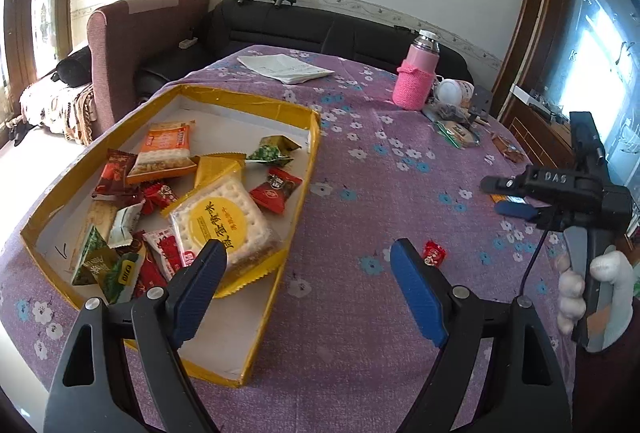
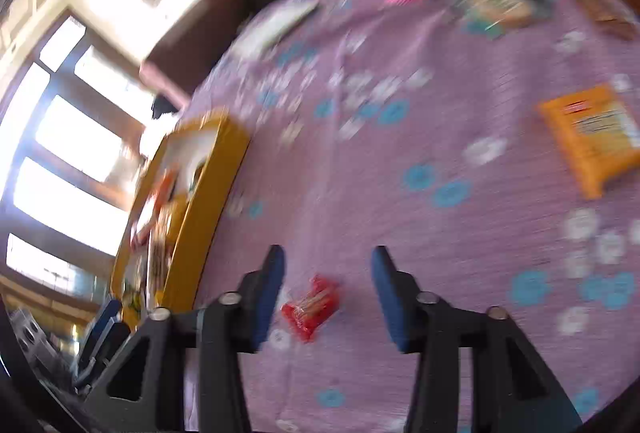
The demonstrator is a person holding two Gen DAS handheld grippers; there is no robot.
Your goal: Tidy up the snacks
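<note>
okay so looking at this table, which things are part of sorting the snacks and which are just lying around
Part of the job: yellow tray holding snack packets, small red candy on the cloth, orange snack packet, right gripper, left gripper.
Just lying about: pink bottle, papers.

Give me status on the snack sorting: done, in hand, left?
Done: many snack packets already lie in the yellow tray. In hand: nothing; the right gripper is open around the red candy on the tablecloth, and the left gripper is open and empty. Left: that candy, the orange packet, and wrappers near the pink bottle.
</note>
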